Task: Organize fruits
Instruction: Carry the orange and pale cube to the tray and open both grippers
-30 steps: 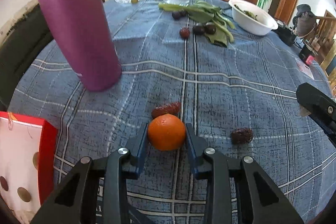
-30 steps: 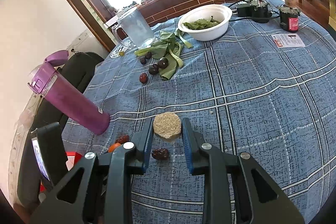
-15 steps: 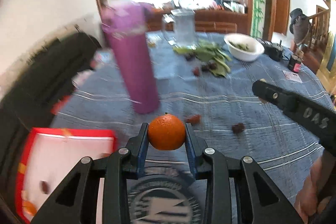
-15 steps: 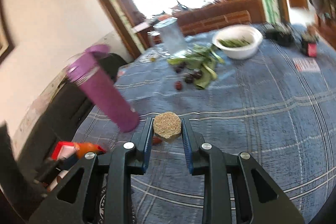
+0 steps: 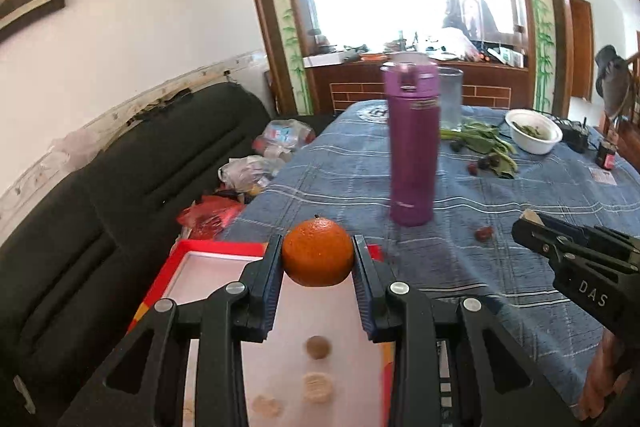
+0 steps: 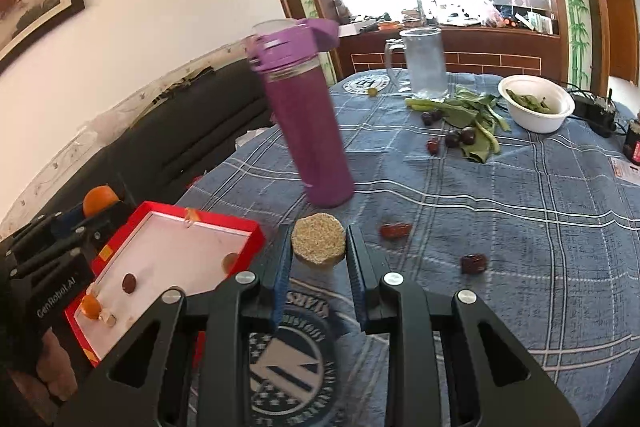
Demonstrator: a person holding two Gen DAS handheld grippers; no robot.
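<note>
Two claws: the left claw (image 5: 318, 259) with one orange (image 5: 318, 252) pinched in it, the right claw (image 6: 319, 251) with one round grain cake (image 6: 318, 242); one red tray (image 6: 236, 227); one purple bottle (image 6: 308, 131); one clear jug (image 6: 425, 65); one white bowl (image 6: 536, 115); one bunch of greens (image 6: 472, 115); two red dates (image 6: 395, 230) lying loose on the near part of the surface (image 6: 520, 207), the second (image 6: 474, 263) just right of the first; about four dark fruits (image 6: 452, 138) by the greens, too small to count surely.

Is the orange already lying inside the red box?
No, the orange is clamped in the left gripper, held above the red box.
</note>
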